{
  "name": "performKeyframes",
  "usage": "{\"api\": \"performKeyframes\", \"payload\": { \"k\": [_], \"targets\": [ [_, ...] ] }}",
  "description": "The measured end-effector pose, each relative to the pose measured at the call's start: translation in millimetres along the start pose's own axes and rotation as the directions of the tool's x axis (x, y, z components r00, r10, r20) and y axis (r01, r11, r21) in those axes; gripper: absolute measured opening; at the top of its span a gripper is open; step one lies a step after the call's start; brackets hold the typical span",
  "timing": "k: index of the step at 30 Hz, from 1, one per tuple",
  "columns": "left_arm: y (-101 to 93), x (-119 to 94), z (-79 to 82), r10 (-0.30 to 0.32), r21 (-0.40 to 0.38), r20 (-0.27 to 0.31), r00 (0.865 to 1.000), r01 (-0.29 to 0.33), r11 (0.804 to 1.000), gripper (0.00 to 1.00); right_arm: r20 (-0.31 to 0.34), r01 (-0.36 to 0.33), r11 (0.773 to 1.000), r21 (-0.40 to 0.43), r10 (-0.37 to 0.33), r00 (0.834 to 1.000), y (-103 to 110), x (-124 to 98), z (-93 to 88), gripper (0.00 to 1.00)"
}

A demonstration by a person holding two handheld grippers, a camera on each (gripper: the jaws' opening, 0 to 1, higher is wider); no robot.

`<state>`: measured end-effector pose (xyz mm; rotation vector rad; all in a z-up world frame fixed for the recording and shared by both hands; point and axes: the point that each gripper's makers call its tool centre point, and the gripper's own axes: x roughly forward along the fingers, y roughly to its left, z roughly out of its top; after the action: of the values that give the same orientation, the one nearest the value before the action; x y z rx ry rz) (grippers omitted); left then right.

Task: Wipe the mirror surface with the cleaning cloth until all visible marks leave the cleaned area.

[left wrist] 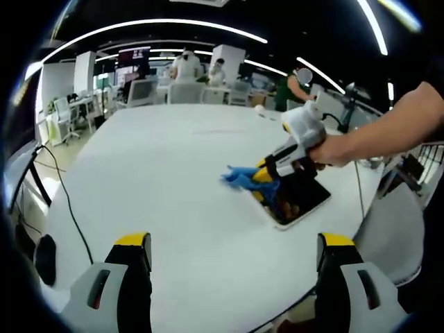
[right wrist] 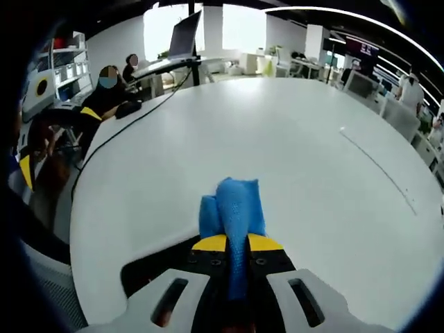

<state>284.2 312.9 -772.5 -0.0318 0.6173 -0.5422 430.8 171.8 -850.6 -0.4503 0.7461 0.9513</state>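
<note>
The mirror (left wrist: 300,201) lies flat on the white worktop (left wrist: 173,180), toward the right side of the left gripper view and close to the worktop's right edge; its dark glass faces up, so a downward stroke can reach all of it. The blue cleaning cloth (left wrist: 244,178) sits at the mirror's far-left corner, part on the frame and part spilling onto the worktop — judged to be a wiping stroke in progress at that edge. Whether marks remain on the glass is too small to tell.

The right claw (left wrist: 267,182) is closed on the cleaning cloth: in the right gripper view the cloth (right wrist: 233,216) is pinched between the yellow-tipped jaws and bunches out beyond them, a pad pressed ahead of the right claw (right wrist: 236,244). A hand (left wrist: 331,148) holds this tool tilted down toward the mirror (the angle that puts the cloth, not the jaws, on the glass).

The left claw (left wrist: 234,251) stands wide open and holds nothing — its jaws rise at the near edge of its view, well apart from the mirror, which lies ahead and to the right.
</note>
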Motion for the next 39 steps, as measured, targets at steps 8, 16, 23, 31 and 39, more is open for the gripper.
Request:
{"api": "performKeyframes", "payload": {
  "k": [8,16,23,31,39],
  "targets": [
    [0.3,0.4,-0.6,0.004,-0.001,0.002,1.000,-0.004,1.000,1.00,-0.005,-0.011,1.000,0.004,0.011,1.000,-2.3,1.6,1.0,0.04],
    [-1.1,2.7,0.2,0.000,0.002,0.004,1.000,0.000,1.000,1.00,0.002,-0.018,1.000,-0.006,0.018,1.000,-2.3,1.0,1.5,0.04],
    [-1.1,2.4,0.8,0.002,0.003,0.004,1.000,-0.002,1.000,1.00,-0.004,-0.018,1.000,-0.001,0.018,1.000,-5.5,2.0,4.3,0.04],
    [-0.3,1.6,1.8,0.006,0.003,0.005,1.000,-0.006,1.000,1.00,0.000,-0.031,0.999,-0.011,0.031,1.000,-5.0,2.0,3.7,0.04],
    [-2.3,1.4,4.3,0.006,0.007,0.007,1.000,-0.006,1.000,1.00,0.001,-0.044,0.999,-0.022,0.044,0.999,-5.3,2.0,1.8,0.04]
  ]
}}
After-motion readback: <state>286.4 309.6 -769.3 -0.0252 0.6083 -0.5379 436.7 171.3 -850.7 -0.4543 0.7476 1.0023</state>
